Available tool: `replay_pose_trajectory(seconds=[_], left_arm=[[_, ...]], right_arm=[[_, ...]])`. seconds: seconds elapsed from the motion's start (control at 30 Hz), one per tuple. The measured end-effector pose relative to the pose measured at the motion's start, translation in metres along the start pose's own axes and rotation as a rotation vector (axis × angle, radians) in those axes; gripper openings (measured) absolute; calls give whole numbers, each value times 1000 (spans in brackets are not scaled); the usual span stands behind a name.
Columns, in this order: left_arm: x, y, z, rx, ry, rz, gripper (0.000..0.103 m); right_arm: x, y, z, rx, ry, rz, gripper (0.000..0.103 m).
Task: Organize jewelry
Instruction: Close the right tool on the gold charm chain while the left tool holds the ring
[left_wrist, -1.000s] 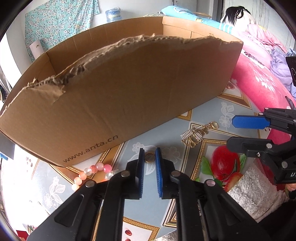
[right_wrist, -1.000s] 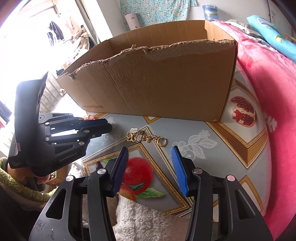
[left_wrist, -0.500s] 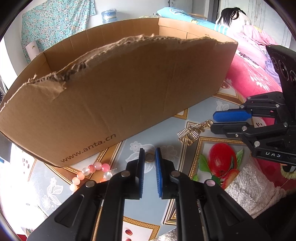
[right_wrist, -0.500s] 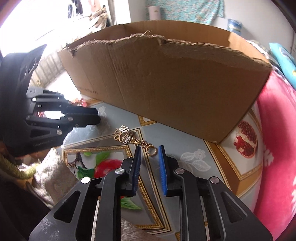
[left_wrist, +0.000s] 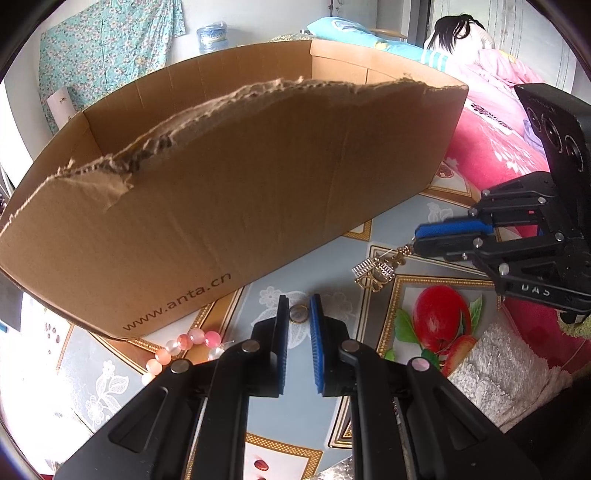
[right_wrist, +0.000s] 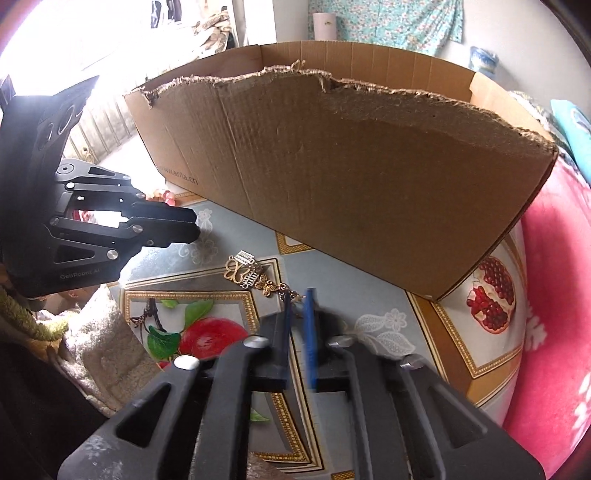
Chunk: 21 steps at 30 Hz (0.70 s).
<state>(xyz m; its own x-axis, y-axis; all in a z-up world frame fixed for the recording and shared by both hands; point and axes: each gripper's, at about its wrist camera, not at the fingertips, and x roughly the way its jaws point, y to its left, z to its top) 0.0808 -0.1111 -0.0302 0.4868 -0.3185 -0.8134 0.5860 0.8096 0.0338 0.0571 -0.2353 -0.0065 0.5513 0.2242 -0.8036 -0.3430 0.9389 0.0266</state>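
The cardboard box (left_wrist: 229, 206) fills the upper and middle frame in both views; its tall torn front wall blocks any level approach, leaving access only over the rim. In the left wrist view, a strip of patterned tablecloth (left_wrist: 325, 258) below the wall is passable. The pink bedding (right_wrist: 554, 295) closes off the right edge.

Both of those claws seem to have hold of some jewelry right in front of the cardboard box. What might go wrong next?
The right gripper pinches only the end of the gold charm chain, so it may slip free when lifted. The left gripper holds a small gold ring at its very tips; it could pop out. The box wall stands high.
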Motion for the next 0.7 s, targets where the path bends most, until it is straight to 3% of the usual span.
replay_pose_trajectory(seconds=[0.37, 0.57, 0.7], left_arm=[[-5, -1, -4, -3, -5, 8, 11], [-5, -2, -4, 1, -3, 15, 11], [-3, -3, -4, 1, 3, 16, 11]], right_arm=[[-12, -2, -10, 21, -12, -6, 3], [-15, -5, -13, 12, -10, -3, 14], [-15, -12, -8, -6, -15, 40, 30]])
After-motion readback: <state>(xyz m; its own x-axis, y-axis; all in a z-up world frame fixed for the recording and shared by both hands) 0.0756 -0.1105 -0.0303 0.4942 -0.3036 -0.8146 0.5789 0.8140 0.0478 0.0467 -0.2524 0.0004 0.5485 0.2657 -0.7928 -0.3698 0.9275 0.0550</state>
